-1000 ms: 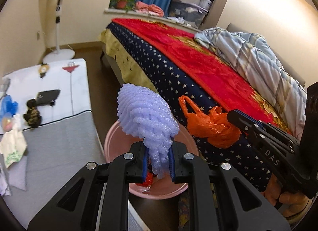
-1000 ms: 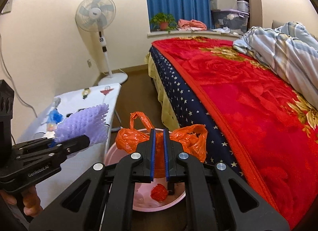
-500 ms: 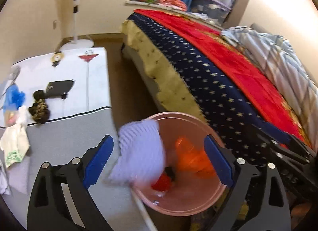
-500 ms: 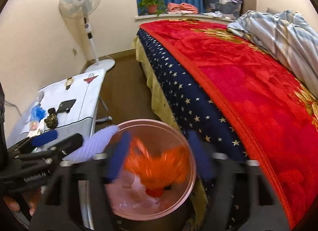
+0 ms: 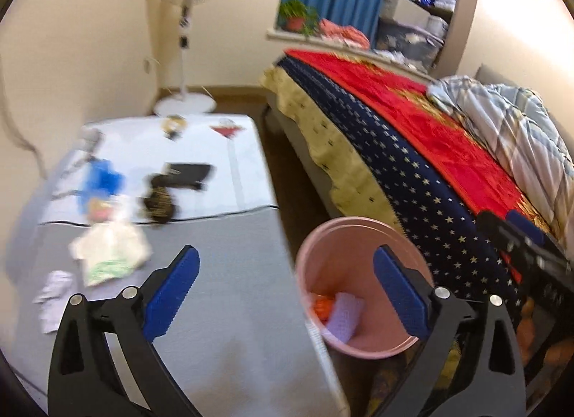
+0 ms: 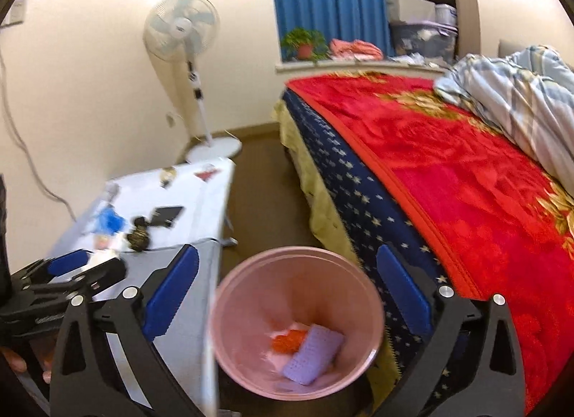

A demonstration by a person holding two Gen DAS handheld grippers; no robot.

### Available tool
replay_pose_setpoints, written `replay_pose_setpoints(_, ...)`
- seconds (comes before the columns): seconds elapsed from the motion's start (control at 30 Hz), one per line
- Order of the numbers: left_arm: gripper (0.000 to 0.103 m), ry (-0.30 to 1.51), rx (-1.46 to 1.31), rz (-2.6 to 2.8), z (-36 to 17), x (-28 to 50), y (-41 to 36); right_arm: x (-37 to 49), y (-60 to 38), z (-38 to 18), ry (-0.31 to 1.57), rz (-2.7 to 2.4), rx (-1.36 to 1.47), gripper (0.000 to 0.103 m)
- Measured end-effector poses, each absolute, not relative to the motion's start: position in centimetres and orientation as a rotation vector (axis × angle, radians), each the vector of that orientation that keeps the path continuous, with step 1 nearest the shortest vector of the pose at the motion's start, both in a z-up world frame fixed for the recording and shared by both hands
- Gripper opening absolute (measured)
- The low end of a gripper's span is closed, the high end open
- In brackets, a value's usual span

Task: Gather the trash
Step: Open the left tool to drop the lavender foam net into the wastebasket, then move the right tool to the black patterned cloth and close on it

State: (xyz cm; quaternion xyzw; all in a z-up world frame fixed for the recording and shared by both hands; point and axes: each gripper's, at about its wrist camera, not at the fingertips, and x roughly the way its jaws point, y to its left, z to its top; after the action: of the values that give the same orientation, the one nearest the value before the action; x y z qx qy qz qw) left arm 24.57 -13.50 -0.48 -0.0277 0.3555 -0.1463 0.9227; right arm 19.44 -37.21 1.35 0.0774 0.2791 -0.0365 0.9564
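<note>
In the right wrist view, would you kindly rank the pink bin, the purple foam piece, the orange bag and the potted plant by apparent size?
1. Pink bin, clearly largest.
2. Purple foam piece.
3. Potted plant and orange bag: unranked, since the plant is far off and the bag is partly buried.

Pink bin [image 6: 229,316], lilac foam net [image 6: 311,354], orange bag [image 6: 288,341]

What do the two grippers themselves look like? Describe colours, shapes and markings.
Both the left gripper and right gripper have black angular arms with cut-out slots, silver round bolts, and blue ribbed pads on the fingers. No cables show.
</note>
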Motion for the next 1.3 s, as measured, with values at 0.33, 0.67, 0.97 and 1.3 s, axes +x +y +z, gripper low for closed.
replay_pose_setpoints(0.33,0.095,0.585,-0.001,0.018,3.2,17.8,0.4,15.2,-30.2,4.4,0.415,0.088,0.129,0.098)
replay_pose_setpoints(0.67,0.095,0.523,-0.05,0.178,3.8,18.2,5.6,13.7,-21.6,3.0,0.44,0.237,0.051,0.098)
replay_pose_setpoints(0.97,0.095,0.56,-0.045,0.24,1.3,20.4,7.1,15.2,-19.0,1.0,0.489,0.245,-0.009,0.098)
replay_pose_setpoints(1.3,0.095,0.565,-0.091,0.289,1.7,22.1,9.0,18.6,-19.0,-0.2,0.538,0.191,0.008,0.098)
